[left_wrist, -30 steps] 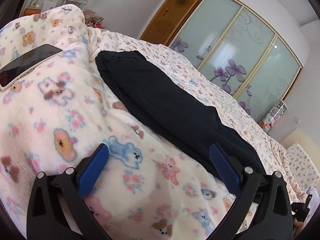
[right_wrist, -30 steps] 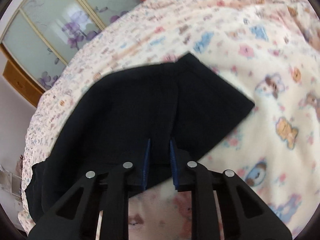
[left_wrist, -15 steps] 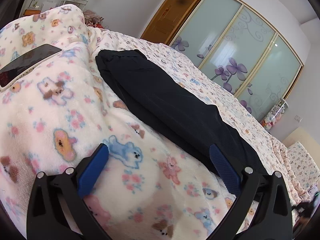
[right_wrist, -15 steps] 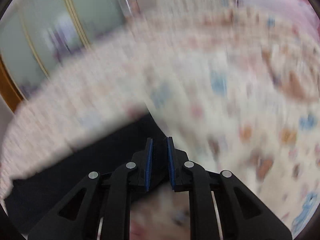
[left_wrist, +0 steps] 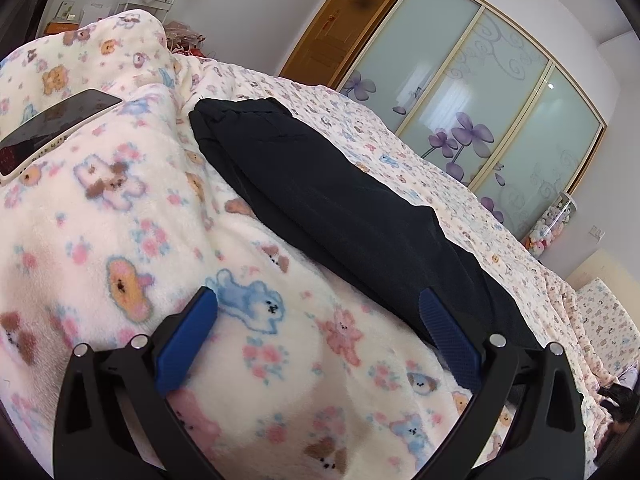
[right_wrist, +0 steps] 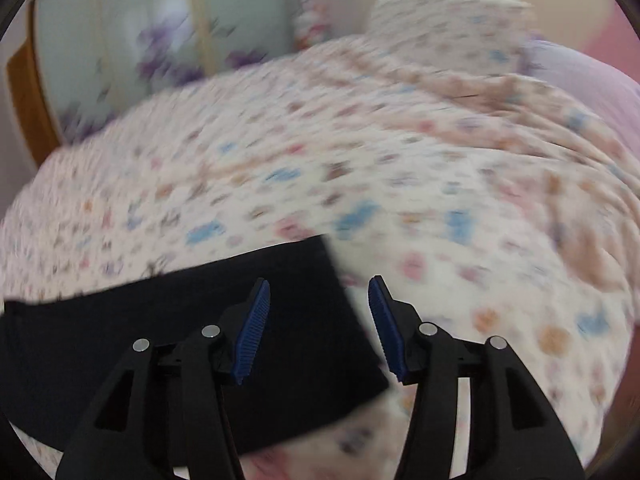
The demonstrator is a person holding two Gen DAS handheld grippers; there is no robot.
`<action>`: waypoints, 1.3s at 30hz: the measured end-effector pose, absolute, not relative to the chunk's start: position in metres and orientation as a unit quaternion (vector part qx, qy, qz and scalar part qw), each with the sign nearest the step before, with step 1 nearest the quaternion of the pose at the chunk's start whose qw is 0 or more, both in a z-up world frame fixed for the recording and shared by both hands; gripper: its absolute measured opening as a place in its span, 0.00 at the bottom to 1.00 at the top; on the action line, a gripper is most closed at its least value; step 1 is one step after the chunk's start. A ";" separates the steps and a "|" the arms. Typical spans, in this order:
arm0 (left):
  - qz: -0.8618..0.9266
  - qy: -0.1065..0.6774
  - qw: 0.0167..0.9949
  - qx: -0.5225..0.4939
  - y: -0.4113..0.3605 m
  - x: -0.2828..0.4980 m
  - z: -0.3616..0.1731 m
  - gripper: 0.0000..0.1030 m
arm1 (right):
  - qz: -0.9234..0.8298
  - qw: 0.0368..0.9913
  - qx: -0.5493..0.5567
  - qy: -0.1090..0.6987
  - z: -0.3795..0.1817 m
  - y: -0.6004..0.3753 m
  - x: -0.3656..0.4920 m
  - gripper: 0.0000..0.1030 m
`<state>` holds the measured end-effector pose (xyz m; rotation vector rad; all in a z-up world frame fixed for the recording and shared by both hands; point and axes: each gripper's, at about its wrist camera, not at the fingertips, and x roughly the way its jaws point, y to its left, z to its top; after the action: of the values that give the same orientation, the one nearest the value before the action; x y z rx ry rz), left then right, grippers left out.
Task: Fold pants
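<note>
1. Now the dark pants [left_wrist: 344, 216] lie stretched in a long narrow strip across the teddy-print blanket [left_wrist: 120, 216] on the bed.
2. Left gripper [left_wrist: 318, 320] hangs released, jaws wide, above the blanket just beside the pants' near edge.
3. Right gripper [right_wrist: 318, 312] is spread too, gripping nothing, over a pants corner [right_wrist: 280, 320]; that view is blurred.
4. Best, I judge, to pinch both layers at one end before folding lengthwise.
5. No containers show; a phone [left_wrist: 52, 124] rests on the blanket.
</note>
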<state>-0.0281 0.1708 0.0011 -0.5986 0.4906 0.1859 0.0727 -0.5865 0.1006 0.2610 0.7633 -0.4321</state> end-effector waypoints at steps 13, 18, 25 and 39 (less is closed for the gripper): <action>0.099 0.249 0.922 -0.280 0.166 -0.022 0.000 0.98 | 0.008 0.844 -0.164 0.511 0.032 -0.464 0.176 0.36; 0.101 0.251 0.921 -0.278 0.167 -0.021 -0.001 0.98 | 0.017 0.860 -0.165 0.482 0.040 -0.459 0.167 0.07; 0.103 0.254 0.922 -0.274 0.165 -0.019 -0.001 0.98 | -0.061 0.911 -0.111 0.392 0.094 -0.483 0.183 0.00; 0.093 0.254 0.924 -0.268 0.166 -0.015 -0.003 0.98 | 0.168 0.849 -0.237 0.440 0.058 -0.397 0.182 0.60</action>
<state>-0.0152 0.1660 -0.0026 -0.5508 0.5221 0.1919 0.1821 -0.3974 0.0583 -0.5000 0.9279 0.3532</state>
